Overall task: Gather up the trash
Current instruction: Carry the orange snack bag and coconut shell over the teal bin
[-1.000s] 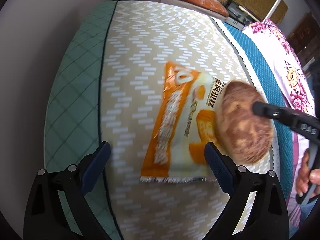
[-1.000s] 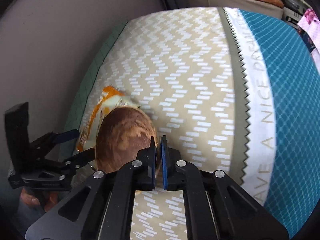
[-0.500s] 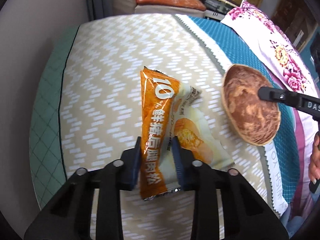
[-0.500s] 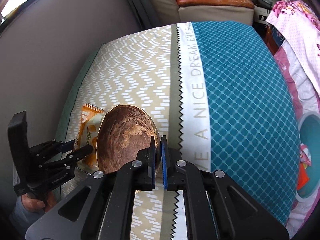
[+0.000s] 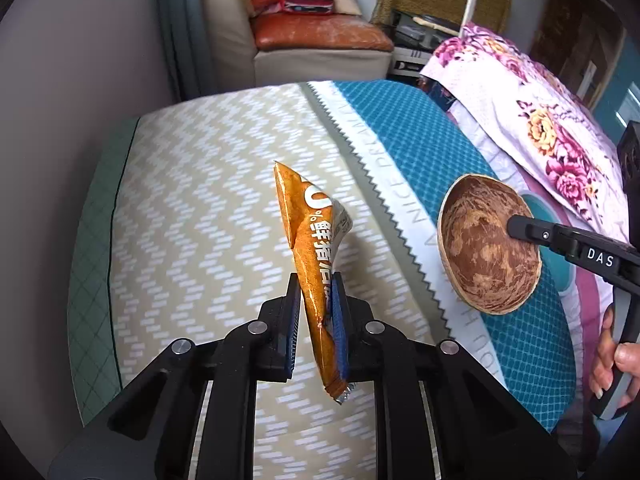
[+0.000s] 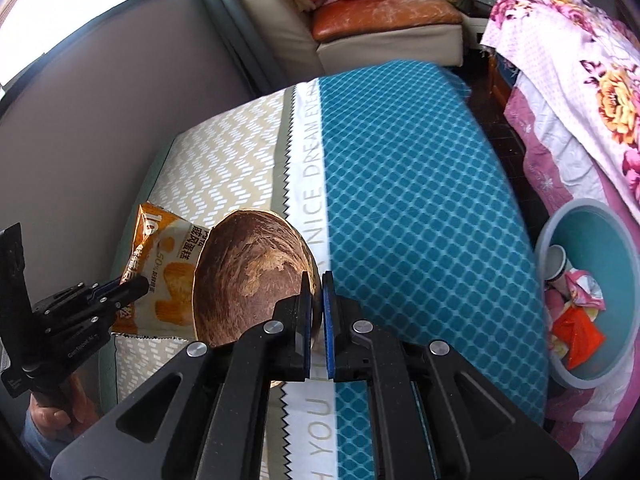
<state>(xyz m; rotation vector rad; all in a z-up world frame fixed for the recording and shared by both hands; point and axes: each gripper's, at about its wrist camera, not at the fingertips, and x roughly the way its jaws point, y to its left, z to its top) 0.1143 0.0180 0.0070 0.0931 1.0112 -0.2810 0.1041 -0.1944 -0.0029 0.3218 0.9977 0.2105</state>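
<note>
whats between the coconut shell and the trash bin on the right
In the right wrist view, only the teal diamond-patterned cover lies between the coconut shell and the trash bin; nothing rests on that stretch.

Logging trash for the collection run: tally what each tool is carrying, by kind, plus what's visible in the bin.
Orange snack wrapper, in left tool: 1
Coconut shell half, in right tool: 1
Paper cup in the bin: 1
Crumpled wrappers in bin: at least 2, exact number unclear
Total: at least 5
</note>
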